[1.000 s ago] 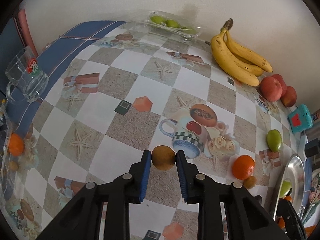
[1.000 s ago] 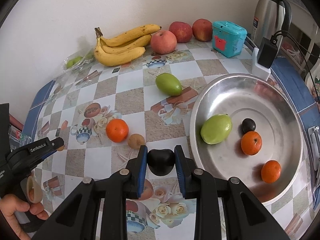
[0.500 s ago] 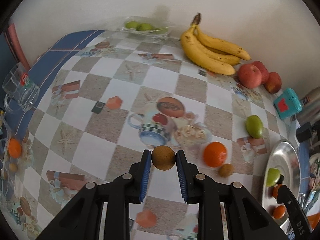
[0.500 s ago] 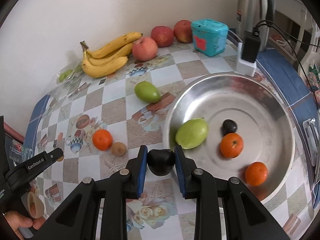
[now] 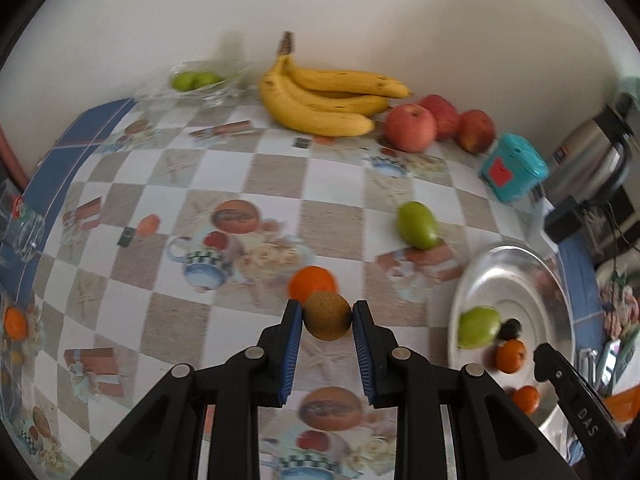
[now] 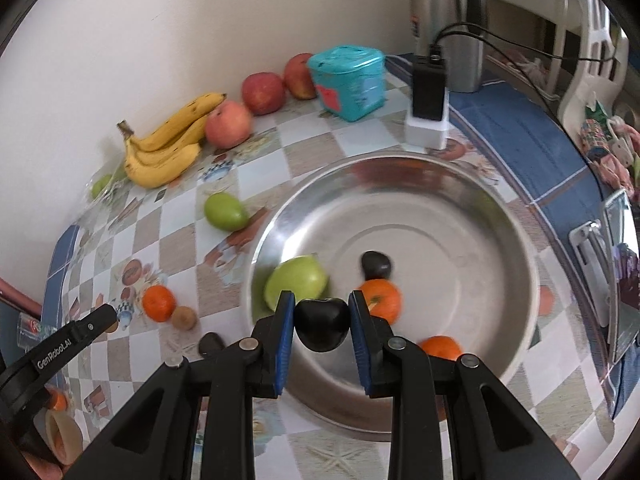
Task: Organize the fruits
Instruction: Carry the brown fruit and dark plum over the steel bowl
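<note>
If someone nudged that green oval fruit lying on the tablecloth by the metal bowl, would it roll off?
The green oval fruit is egg-shaped, so it would probably wobble or curve rather than roll straight. Its skin looks smooth, possibly slippery. The tablecloth looks flat, so it likely stops soon.

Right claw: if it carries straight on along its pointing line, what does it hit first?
Probably the steel bowl: the right claw, shut on a dark fruit, points into its near side, between the green fruit and an orange. Depth is unclear.

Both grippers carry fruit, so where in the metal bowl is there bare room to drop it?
The metal bowl is bare across its far and right side, toward the white charger block. It is crowded at the near left: green fruit, dark fruit and two oranges cluster there.
</note>
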Action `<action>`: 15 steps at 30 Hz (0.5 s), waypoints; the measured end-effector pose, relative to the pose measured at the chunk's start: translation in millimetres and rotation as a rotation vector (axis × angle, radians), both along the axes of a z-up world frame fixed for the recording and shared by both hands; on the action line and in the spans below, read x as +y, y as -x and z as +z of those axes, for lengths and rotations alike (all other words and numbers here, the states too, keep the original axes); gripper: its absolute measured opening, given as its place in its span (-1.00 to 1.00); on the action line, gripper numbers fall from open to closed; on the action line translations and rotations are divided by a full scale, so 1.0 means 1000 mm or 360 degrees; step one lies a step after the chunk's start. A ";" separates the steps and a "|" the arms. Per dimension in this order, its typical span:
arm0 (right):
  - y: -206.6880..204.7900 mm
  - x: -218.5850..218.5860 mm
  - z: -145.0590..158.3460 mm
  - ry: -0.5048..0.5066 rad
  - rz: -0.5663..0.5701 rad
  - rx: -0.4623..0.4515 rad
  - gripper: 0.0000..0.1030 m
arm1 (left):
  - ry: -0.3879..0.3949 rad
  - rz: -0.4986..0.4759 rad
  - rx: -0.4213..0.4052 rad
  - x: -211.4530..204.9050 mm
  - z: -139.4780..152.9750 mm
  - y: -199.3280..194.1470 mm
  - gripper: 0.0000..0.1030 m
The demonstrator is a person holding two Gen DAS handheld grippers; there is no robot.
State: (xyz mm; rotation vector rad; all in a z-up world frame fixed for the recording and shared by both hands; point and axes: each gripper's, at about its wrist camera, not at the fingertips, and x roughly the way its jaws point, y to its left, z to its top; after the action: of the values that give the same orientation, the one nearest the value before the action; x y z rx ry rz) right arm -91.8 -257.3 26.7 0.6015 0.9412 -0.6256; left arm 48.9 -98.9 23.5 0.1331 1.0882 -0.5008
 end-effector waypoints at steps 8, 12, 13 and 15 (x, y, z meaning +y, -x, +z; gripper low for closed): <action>0.021 -0.023 0.001 0.0014 -0.0092 0.0001 -0.45 | 0.0022 -0.0163 -0.0027 -0.035 0.011 0.030 -0.46; 0.033 -0.037 -0.001 0.0016 -0.0161 0.0010 -0.45 | 0.0035 -0.0264 -0.0038 -0.054 0.016 0.048 -0.46; 0.037 -0.040 -0.001 0.0017 -0.0181 0.0014 -0.45 | 0.0034 -0.0287 -0.0039 -0.059 0.017 0.052 -0.46; 0.041 -0.046 -0.001 0.0017 -0.0208 0.0019 -0.45 | 0.0026 -0.0336 -0.0043 -0.068 0.016 0.061 -0.46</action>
State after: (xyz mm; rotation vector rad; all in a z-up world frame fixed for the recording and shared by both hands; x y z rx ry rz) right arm -132.6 -303.0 25.2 0.6540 0.9139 -0.7509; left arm -11.7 -166.5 40.0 0.2417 1.0486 -0.6951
